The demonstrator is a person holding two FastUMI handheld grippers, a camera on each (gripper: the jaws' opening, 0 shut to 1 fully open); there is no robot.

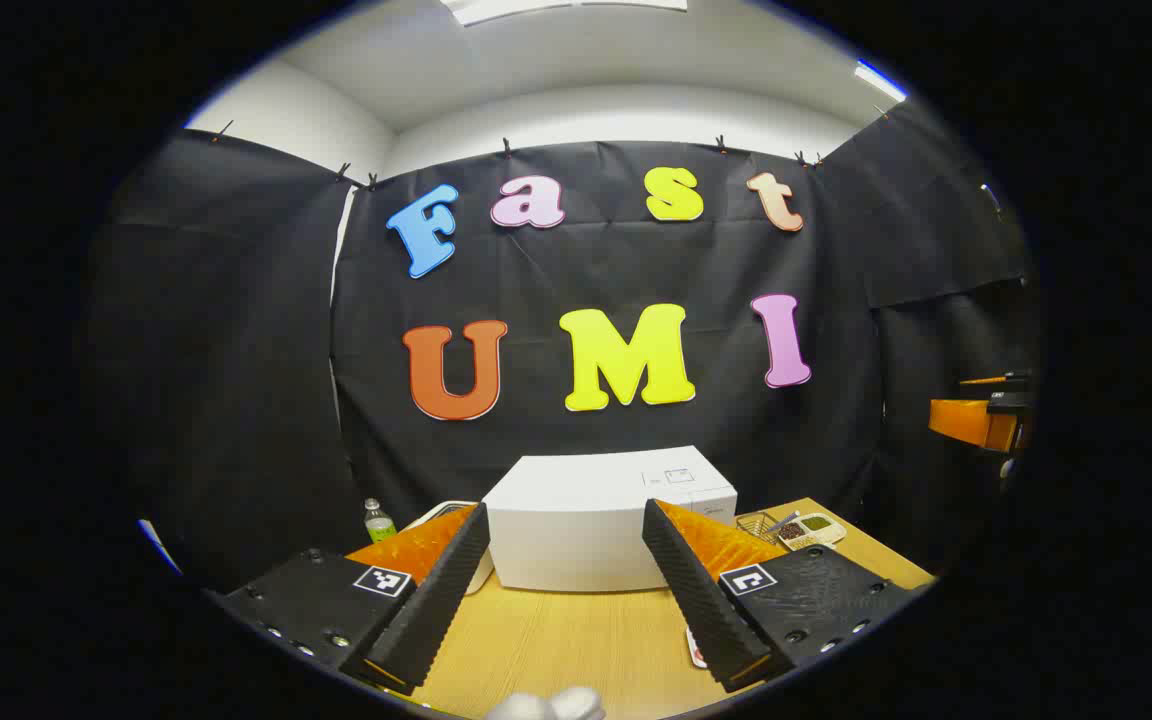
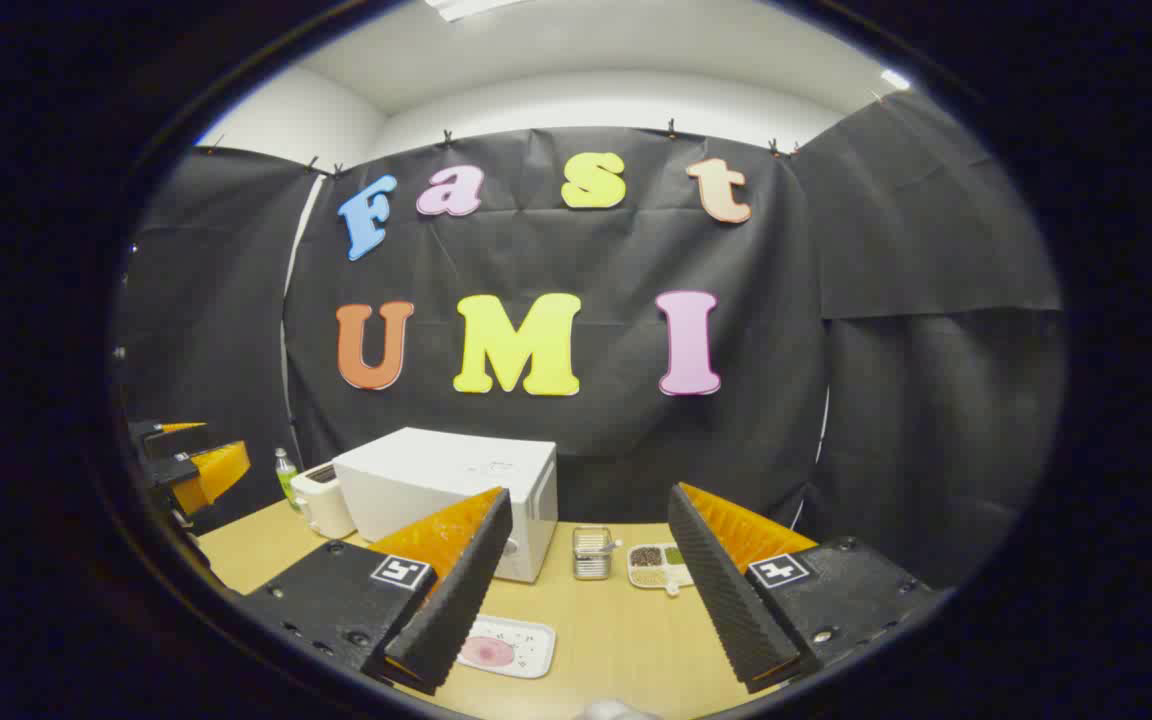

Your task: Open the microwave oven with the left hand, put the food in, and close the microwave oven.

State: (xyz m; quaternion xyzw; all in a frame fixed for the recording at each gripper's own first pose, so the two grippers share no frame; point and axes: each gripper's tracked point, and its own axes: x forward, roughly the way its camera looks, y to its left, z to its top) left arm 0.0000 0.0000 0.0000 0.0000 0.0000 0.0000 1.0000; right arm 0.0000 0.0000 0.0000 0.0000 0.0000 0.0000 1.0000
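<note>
You face a black cloth booth wall (image 2: 556, 440) clipped along its top edge, with white plaster wall (image 1: 616, 110) and ceiling above it. Bright ceiling light panels (image 1: 556, 8) glow overhead. Below you runs the pale wood-grain worktop (image 2: 626, 630).

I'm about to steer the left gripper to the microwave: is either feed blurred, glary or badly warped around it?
Left gripper view: the microwave is sharp and evenly lit, no glare, bulged a little by the fisheye, and partly hidden behind the open left gripper. Right gripper view: microwave crisp, soft shadows, stronger bending toward the rim; the food tray on the table reads clearly.
</note>
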